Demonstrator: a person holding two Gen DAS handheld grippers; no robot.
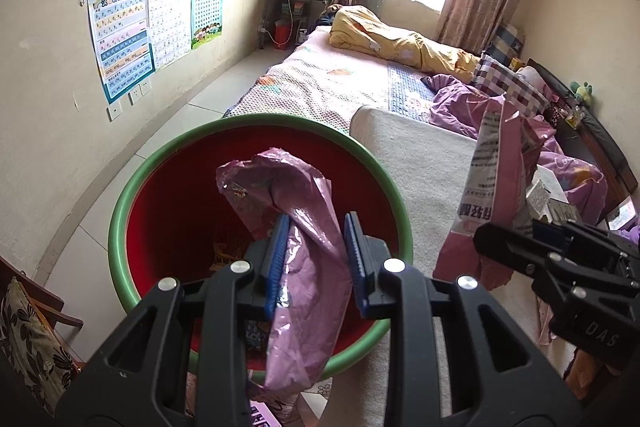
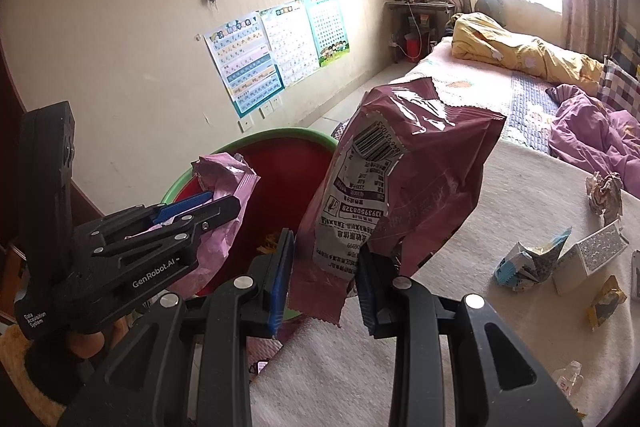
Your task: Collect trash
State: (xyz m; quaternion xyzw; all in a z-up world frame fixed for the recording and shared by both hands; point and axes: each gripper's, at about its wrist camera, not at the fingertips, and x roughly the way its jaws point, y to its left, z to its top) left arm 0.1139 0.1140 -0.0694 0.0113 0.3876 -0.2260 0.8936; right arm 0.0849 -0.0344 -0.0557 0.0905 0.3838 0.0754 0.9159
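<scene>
Over the bin's mouth: left gripper [image 1: 316, 263], blue pads set at a middling gap, with a pink plastic wrapper [image 1: 288, 227] running lengthwise between them. Whether the pads actually pinch it cannot be told; the left pad touches the film, the right shows a sliver of space. The wrapper's long axis lies along the fingers, its crumpled top leaning out above the red interior of the bin [image 1: 132, 195] (green rim, a few scraps visible at the bottom).

Beside the bin, above the near edge of the bed [image 2: 460, 211]: right gripper [image 2: 324, 275], jaws fairly wide, a maroon snack bag [image 2: 404, 187] standing upright between them, barcode side toward the lens. It seems to hang against the right pad; a firm grip cannot be confirmed. The bin lies to this gripper's left.

Nearer the drop: the left, already over the opening.

Remaining on the bed: crumpled paper ball [image 2: 606, 191], folded blue-white packet [image 2: 524, 263], small white box [image 2: 592, 253], yellow sachet [image 2: 606, 301].
</scene>
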